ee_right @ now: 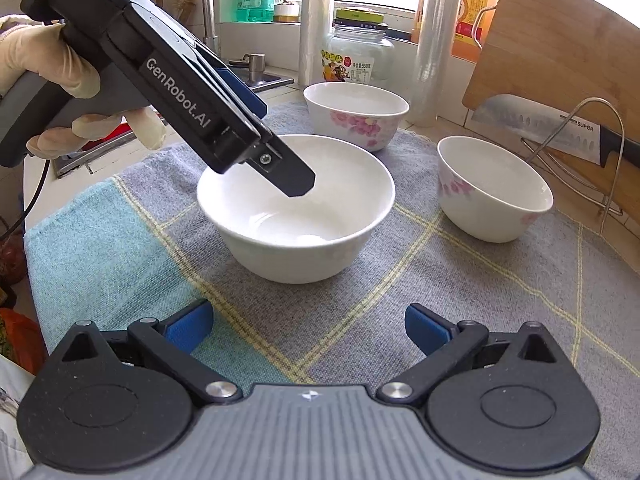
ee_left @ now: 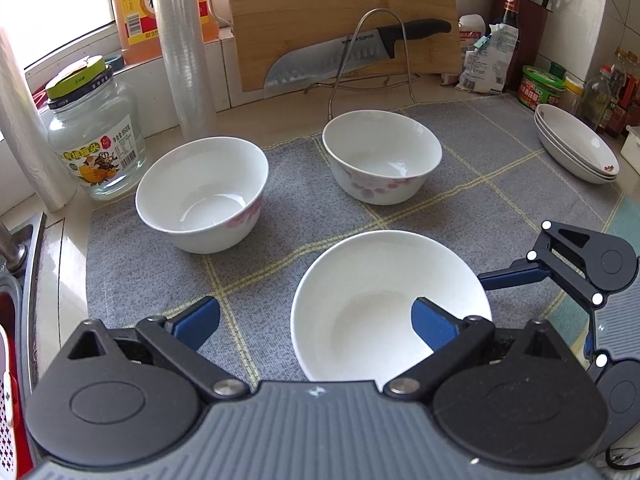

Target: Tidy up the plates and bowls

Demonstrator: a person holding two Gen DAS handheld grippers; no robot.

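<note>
Little of the sorting is judged done: two shallow plates point(ee_left: 576, 144) are already stacked at the far right of the mat point(ee_left: 140, 264), while three bowls are left separate on it. The near bowl point(ee_left: 390, 306) is straddled at its rim by the left gripper point(ee_left: 316, 322), spread wide and pressing on nothing. The right gripper point(ee_right: 306, 328) is held spread and empty over bare cloth. The far-left bowl point(ee_left: 202, 194) and far-right bowl point(ee_left: 382, 156) remain to be nested
</note>
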